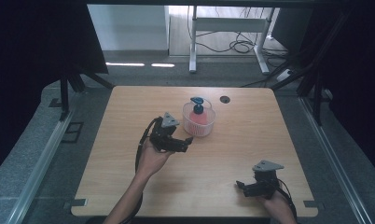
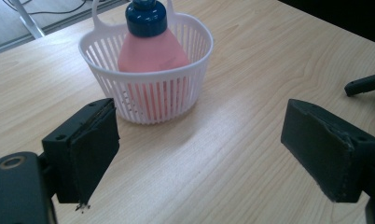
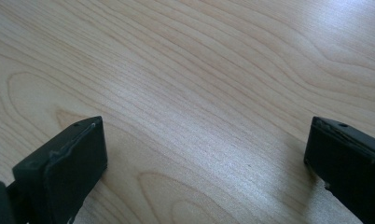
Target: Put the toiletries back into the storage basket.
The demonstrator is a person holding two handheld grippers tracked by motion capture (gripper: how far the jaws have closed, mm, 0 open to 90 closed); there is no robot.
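We see a white slatted basket (image 1: 199,122) near the table's (image 1: 251,140) far middle, holding an upright pink bottle (image 2: 150,51) with a blue cap. Our left gripper (image 1: 188,140) gapes just beside it; our right gripper (image 1: 240,186) gapes over bare wood.

A pink bottle (image 2: 150,51) with a blue cap stands upright. It's inside a white slatted basket (image 2: 148,95), mid-desk toward the far edge.
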